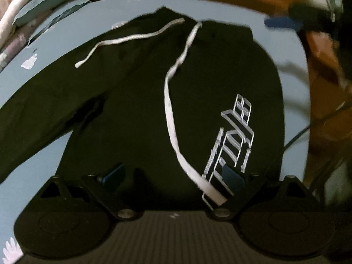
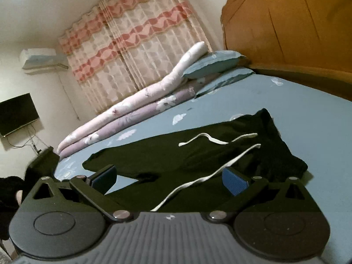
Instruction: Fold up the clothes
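**Fig. — Black hoodie spread on bed, both tongs open above it**

Black hoodie lies flat, front up, on a blue bedsheet w/ pale leaf print. One sleeve runs out to the left in the left wrist view. Two white drawstrings trail from the neck: the shorter curls toward the sleeve side, the longer runs down the chest to the hem, ending near the pale outlined lettering.

Left gripper: jaws spread wide, nothing held; blue-padded fingertips hover over the lower hoodie, apart from the cloth as far as can be told. Long drawstring's end sits just beside the right-hand pad.

Right gripper: jaws likewise wide apart, empty; low, tilted view across the garment. It also shows blurred at upper right of the left wrist view, past the hoodie's edge.

Surroundings: wooden headboard at the bed's head, blue pillows, rolled floral quilt along the far side, pink-banded curtain, wall TV, AC unit.
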The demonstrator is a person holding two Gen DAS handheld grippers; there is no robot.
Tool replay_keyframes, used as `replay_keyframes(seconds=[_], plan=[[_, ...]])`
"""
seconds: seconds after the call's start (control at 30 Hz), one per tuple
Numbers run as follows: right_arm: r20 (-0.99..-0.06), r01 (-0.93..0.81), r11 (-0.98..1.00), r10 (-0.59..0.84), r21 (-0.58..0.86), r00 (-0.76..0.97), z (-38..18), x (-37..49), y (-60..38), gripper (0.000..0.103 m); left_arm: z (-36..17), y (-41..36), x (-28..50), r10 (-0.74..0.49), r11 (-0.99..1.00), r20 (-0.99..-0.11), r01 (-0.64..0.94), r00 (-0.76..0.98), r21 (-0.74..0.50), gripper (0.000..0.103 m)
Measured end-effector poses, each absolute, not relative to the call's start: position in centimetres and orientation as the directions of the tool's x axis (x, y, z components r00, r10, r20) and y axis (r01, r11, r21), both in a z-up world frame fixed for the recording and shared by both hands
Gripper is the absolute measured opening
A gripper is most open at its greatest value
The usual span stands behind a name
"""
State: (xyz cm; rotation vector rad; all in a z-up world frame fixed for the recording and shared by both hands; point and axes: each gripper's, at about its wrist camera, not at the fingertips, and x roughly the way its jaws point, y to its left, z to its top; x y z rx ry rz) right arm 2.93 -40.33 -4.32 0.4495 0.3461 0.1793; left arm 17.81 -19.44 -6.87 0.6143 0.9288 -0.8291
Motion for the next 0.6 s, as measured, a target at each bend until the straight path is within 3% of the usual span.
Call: replay_keyframes(seconds=[0.13, 0.37, 0.47, 0.6], plan=[[-0.298, -0.063, 0.878, 0.228, 0.475, 0.927, -4.7, 3.1, -40.9, 0.103, -7.7, -19.8, 16.5, -0.265, 0.489, -0.867, 0.833, 0.423, 0.257, 0.095], [-0.335, -0.020, 0.860, 0.220, 0.510, 0.916, -6.0, 4.4, -42.0, 0.103, -6.5, -17.1, 17.6, -0.111, 0.506, -0.878, 0.787, 0.465, 0.353, 0.095], [-0.350, -0.001, 0.851, 0.217, 0.525, 0.911, -6.6, 4.9, -42.4, 0.103, -4.2, -16.3, 19.7, -0.159, 0.557, -0.885, 0.780, 0.437, 0.285, 0.095], [-0.361, 0.008, 0.844, 0.220, 0.536, 0.906, -7.1, 5.4, -42.5, 0.103, -1.0, -17.3, 24.1, -0.319, 0.612, -0.846, 0.775, 0.428, 0.161, 0.095]])
